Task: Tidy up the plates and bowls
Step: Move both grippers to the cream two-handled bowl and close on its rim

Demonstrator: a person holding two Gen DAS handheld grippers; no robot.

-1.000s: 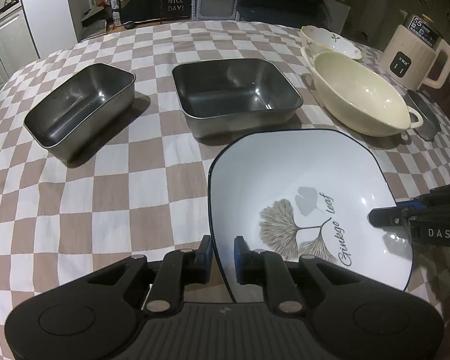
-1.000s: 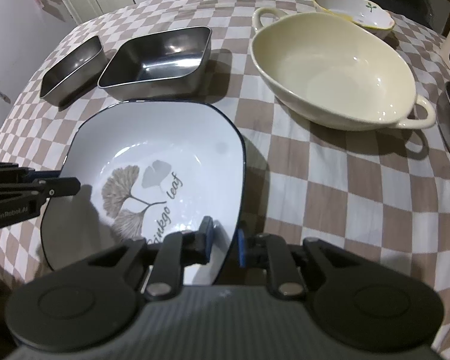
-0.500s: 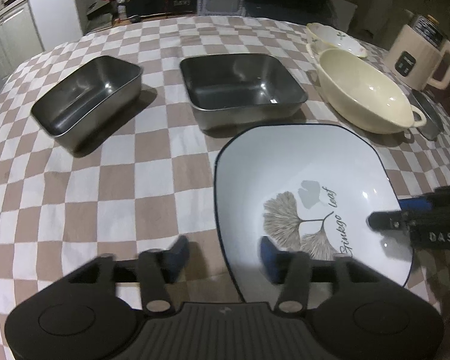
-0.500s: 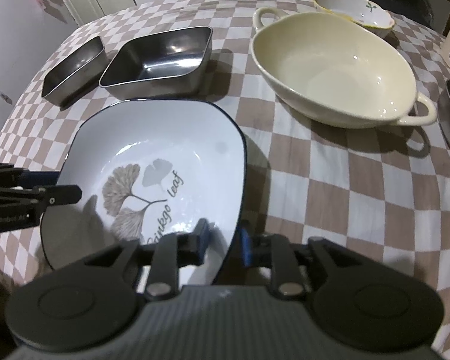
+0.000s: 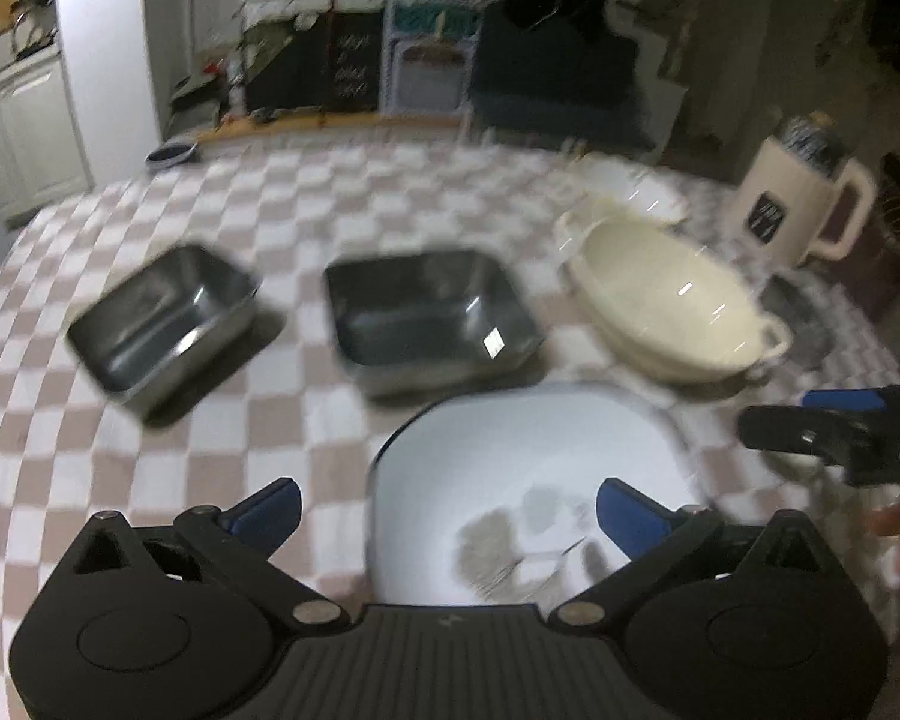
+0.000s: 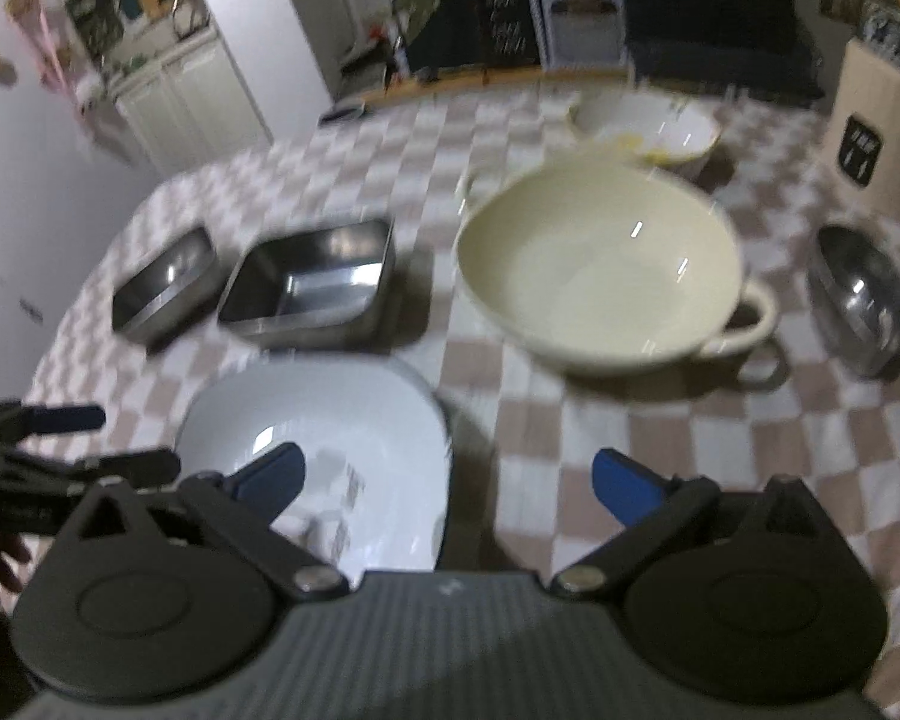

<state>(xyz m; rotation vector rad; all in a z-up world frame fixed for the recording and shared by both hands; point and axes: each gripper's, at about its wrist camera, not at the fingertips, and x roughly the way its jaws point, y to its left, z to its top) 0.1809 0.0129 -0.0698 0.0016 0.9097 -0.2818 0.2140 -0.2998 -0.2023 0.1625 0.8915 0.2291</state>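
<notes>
Resting flat on the checked tablecloth, the white plate lies free below both tools. Left gripper has just been opening — its blue pads straddle the plate's near-left rim without touching it, holding nothing. Right gripper has likewise just spread wide, empty, over the plate's right edge. Ahead sit two steel pans and a cream bowl.

Plate nearest on table; two metal trays behind (side by side), handled bowl right.
</notes>
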